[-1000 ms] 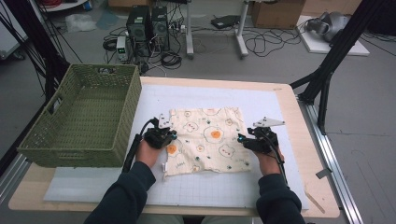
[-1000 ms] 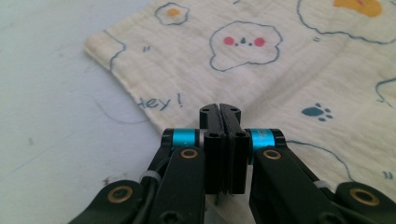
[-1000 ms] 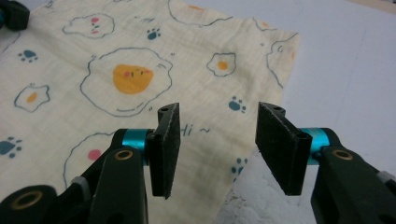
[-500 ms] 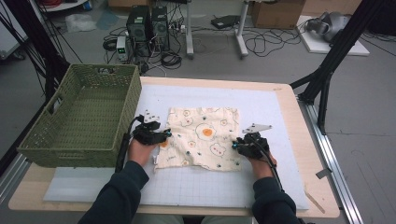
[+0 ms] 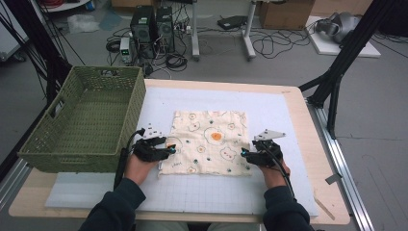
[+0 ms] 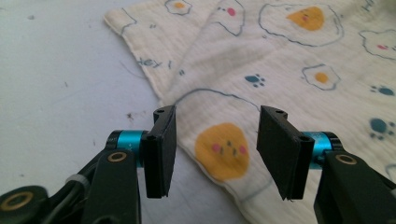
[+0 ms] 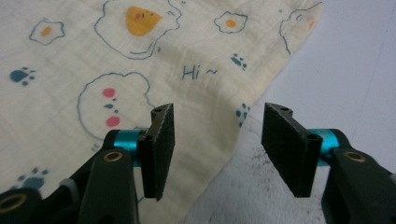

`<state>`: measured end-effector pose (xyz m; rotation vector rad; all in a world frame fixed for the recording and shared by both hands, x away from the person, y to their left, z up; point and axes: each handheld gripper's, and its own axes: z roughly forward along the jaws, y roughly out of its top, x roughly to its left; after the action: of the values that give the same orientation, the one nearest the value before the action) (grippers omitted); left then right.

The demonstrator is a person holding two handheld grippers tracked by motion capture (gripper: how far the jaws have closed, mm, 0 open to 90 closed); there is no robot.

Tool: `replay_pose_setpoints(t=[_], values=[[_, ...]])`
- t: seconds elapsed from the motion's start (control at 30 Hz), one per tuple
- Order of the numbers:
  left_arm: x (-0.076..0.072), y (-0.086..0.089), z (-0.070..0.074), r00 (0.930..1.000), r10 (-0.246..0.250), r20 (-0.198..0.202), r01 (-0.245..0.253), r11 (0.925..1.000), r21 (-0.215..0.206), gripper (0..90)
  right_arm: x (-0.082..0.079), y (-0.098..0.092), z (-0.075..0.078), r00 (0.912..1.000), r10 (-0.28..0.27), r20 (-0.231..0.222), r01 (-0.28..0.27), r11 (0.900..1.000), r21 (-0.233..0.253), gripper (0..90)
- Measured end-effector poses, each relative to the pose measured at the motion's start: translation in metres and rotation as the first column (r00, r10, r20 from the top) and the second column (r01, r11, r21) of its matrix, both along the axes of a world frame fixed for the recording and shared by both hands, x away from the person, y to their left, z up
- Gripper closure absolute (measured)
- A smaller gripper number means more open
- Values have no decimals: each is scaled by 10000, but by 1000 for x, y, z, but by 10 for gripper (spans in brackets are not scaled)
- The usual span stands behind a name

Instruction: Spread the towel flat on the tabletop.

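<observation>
The cloth (image 5: 210, 142), cream with printed eggs and paw marks, is lying spread flat on the white mat (image 5: 279, 110) near the table's front edge, just right of the green basket (image 5: 82, 120). The left gripper (image 6: 217, 144) is sitting at the cloth's left edge, jaws standing wide apart and gripping nothing. The right gripper (image 7: 217, 142) is sitting at the right edge, likewise wide apart and empty.

One cloth (image 5: 209, 142), one basket (image 5: 84, 120), two grippers (image 5: 169, 148)

black tongs (image 6: 215, 154), teal collars, seemingly dark sleeves
</observation>
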<state>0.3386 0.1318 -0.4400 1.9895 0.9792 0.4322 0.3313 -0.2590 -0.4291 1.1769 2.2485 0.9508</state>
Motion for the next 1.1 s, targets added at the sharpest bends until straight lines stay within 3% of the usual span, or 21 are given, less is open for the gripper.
replay_pose_setpoints(t=[0.17,0.37,0.5,0.57,0.6,0.7,0.87,1.1], values=[[-15,2,-2,9996,-280,-45,279,9996,-31,503,-18,-7,-1,9997,258,54,-259,9996,95,488],[-22,5,-8,9987,-414,-295,418,9990,138,607,-32,-6,-6,9961,743,-471,-732,9970,247,597],[-24,3,-10,9977,-639,-228,649,9969,437,706,-33,1,-11,9915,1077,-728,-1080,9941,-4,635],[-27,1,-10,9966,-809,-146,816,9952,547,845,-32,1,-11,9906,1123,-783,-1122,9937,56,694],[-28,0,-10,9968,-784,-141,791,9953,566,862,-32,1,-11,9896,1165,-846,-1158,9932,123,731],[-30,2,-9,9966,-767,-293,781,9958,486,874,-33,-1,-10,9869,1285,-978,-1280,9917,110,879],[-38,8,-7,9935,-952,-626,964,9952,168,876,-39,0,-7,9804,1592,-1161,-1618,9867,-134,888],[-49,12,-3,9899,-1223,-719,1230,9924,46,877,-56,-6,-4,9632,2208,-1535,-2245,9745,-68,891]])
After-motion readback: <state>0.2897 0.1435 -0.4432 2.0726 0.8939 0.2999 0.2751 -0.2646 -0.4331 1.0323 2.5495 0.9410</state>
